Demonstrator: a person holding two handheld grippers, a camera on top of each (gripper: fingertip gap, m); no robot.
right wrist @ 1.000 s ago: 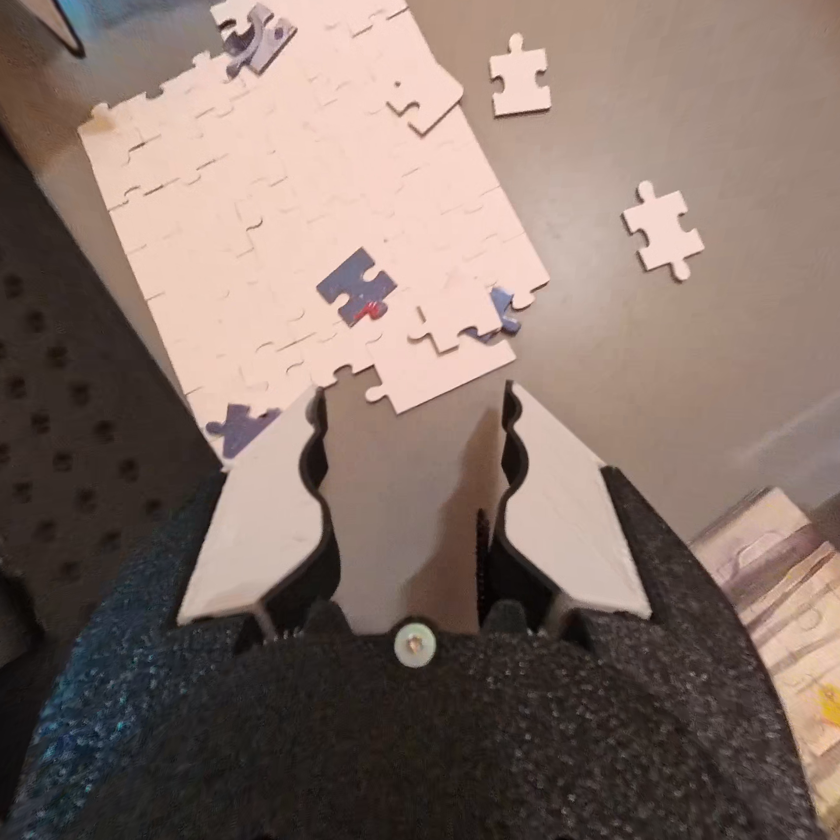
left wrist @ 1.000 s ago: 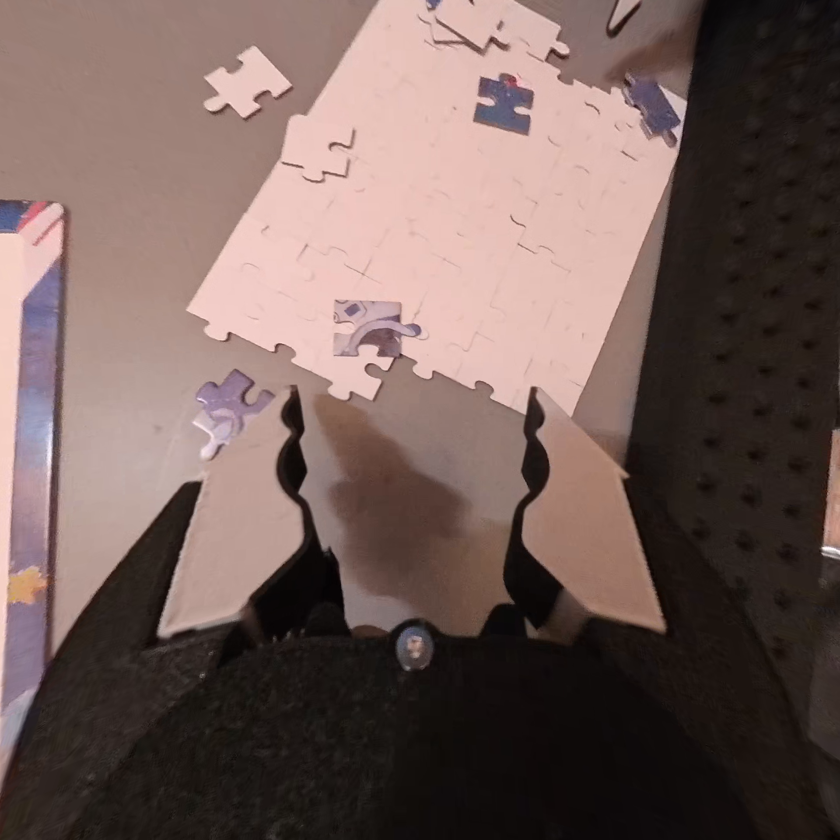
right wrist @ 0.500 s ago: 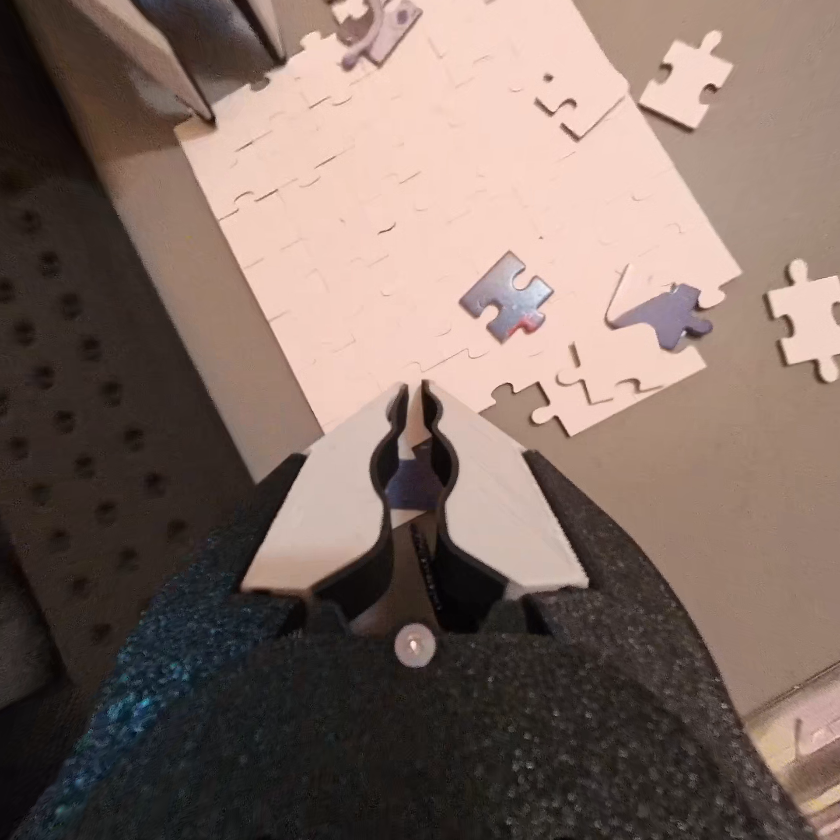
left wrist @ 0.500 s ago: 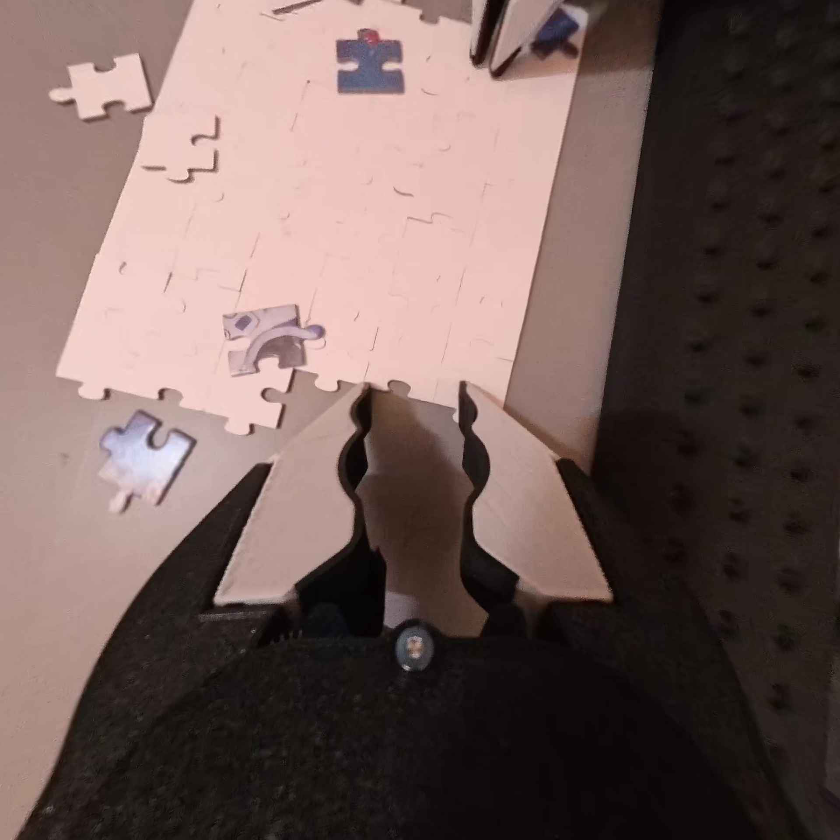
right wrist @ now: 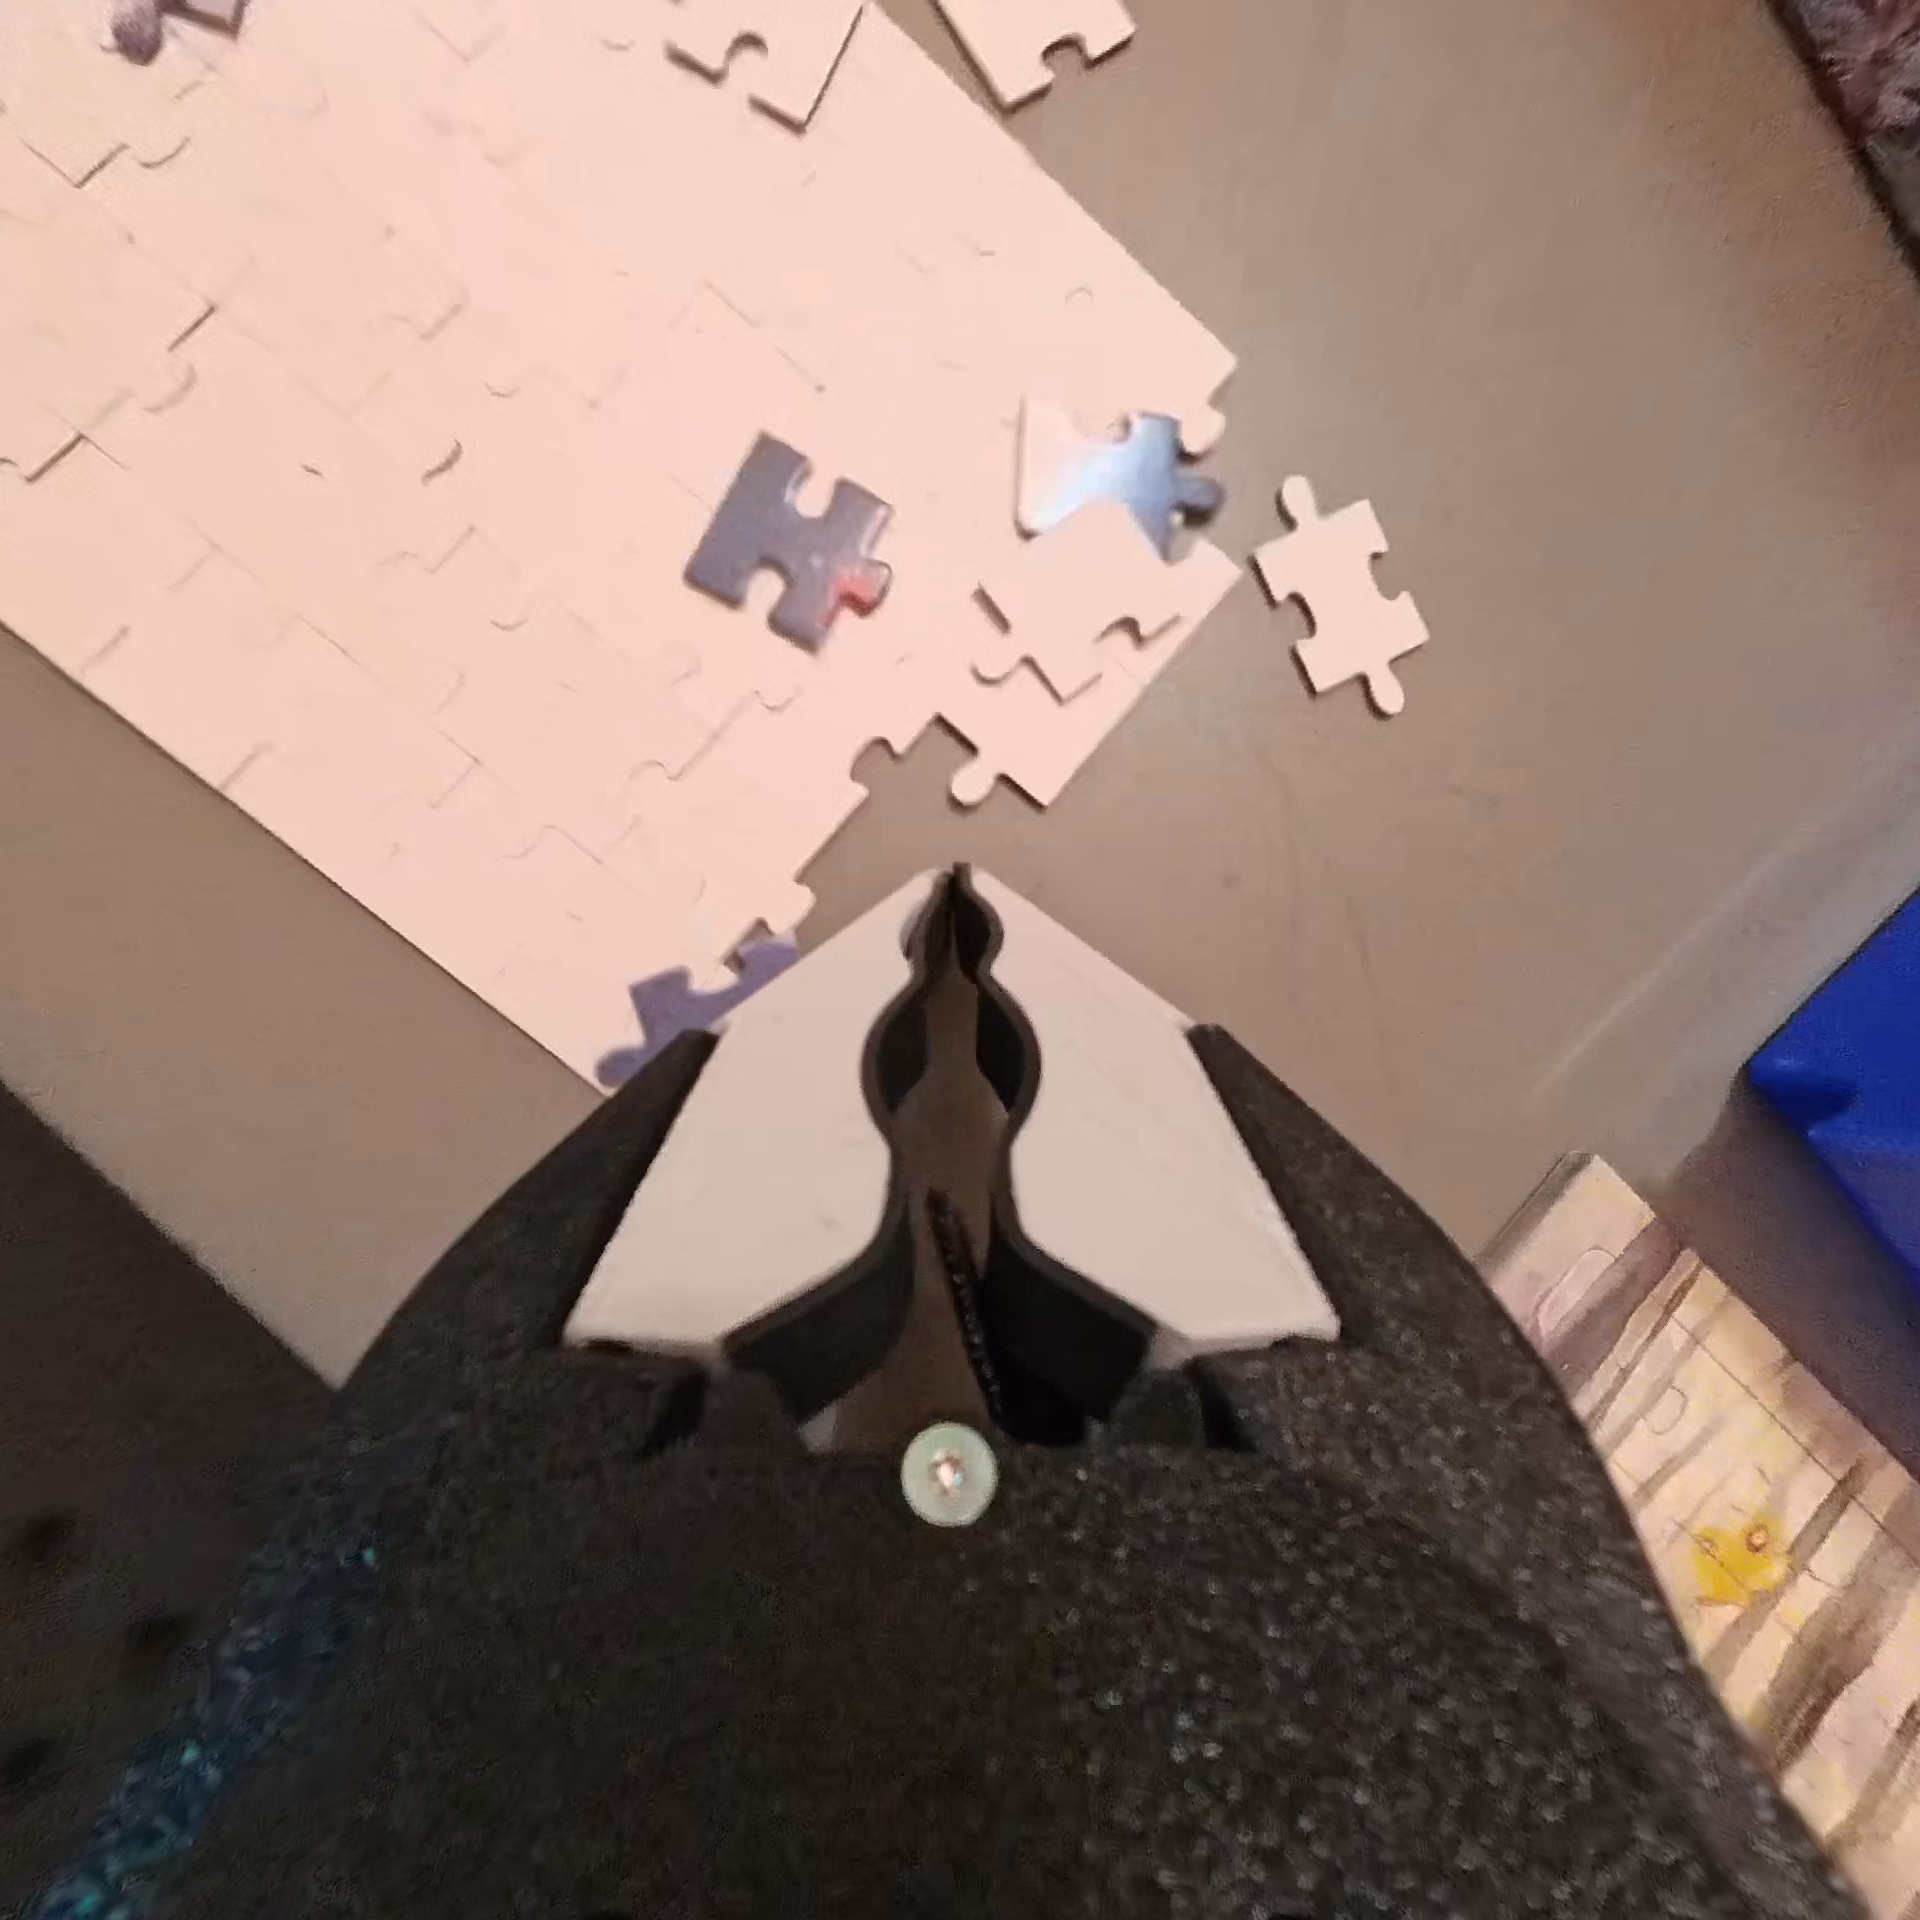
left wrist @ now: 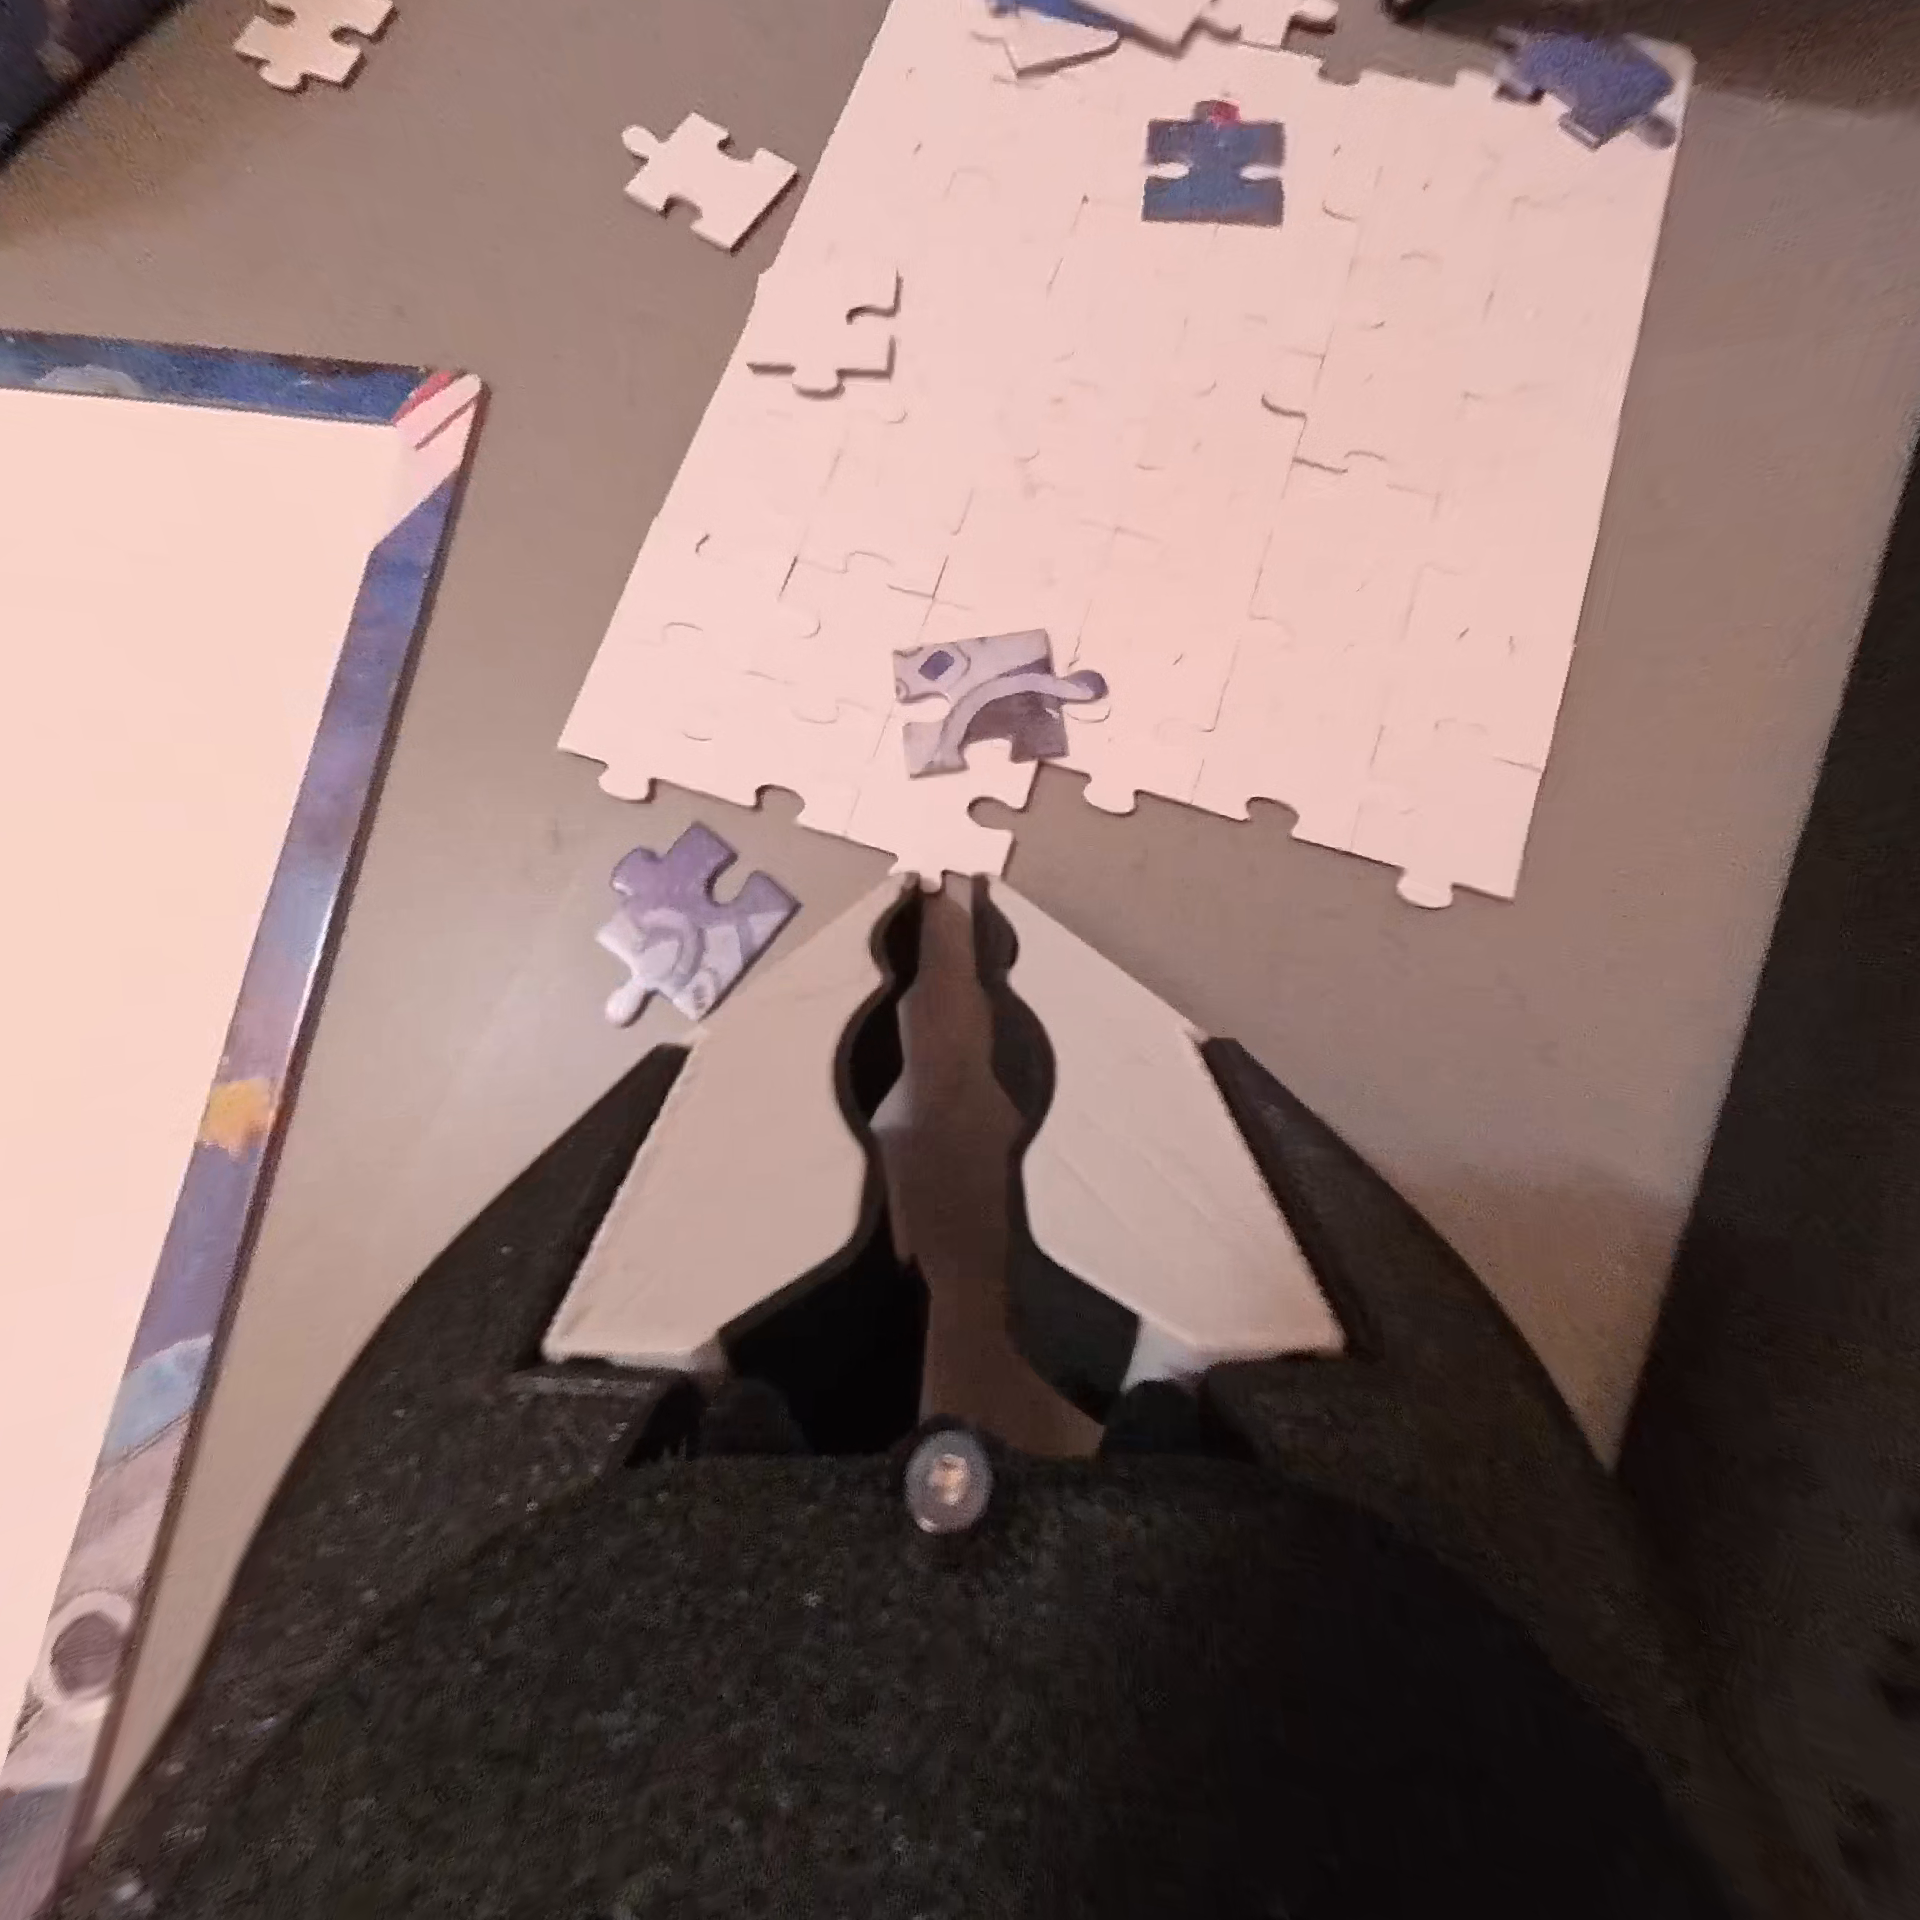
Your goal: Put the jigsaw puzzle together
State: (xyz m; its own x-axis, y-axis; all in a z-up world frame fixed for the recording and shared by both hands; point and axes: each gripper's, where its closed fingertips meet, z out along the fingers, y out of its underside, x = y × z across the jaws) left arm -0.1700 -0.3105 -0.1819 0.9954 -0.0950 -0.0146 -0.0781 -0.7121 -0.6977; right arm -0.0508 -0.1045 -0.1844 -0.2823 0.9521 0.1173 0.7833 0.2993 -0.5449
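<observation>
Assembled puzzle sheet [left wrist: 1195,468] sits centre to upper right of the left wrist view, blank side up, most of the grid locked together. Not done: a few pieces lie printed side up on top of it, e.g. a dark blue piece [left wrist: 1212,169] near the top and a pale printed piece [left wrist: 982,701] at the near edge. A lavender piece [left wrist: 688,921] and a white loose piece [left wrist: 710,179] lie on the tabletop [left wrist: 364,239] left of the sheet. Lower-right corner in the right wrist view looks ragged, with another white piece [right wrist: 1338,594] just off it. Box lid [left wrist: 197,831] at left.

Left gripper [left wrist: 943,881]: fingers nearly closed, tips at the sheet's near edge; can't tell if they pinch it. Right gripper [right wrist: 956,878]: fingers pressed together, apparently empty.
</observation>
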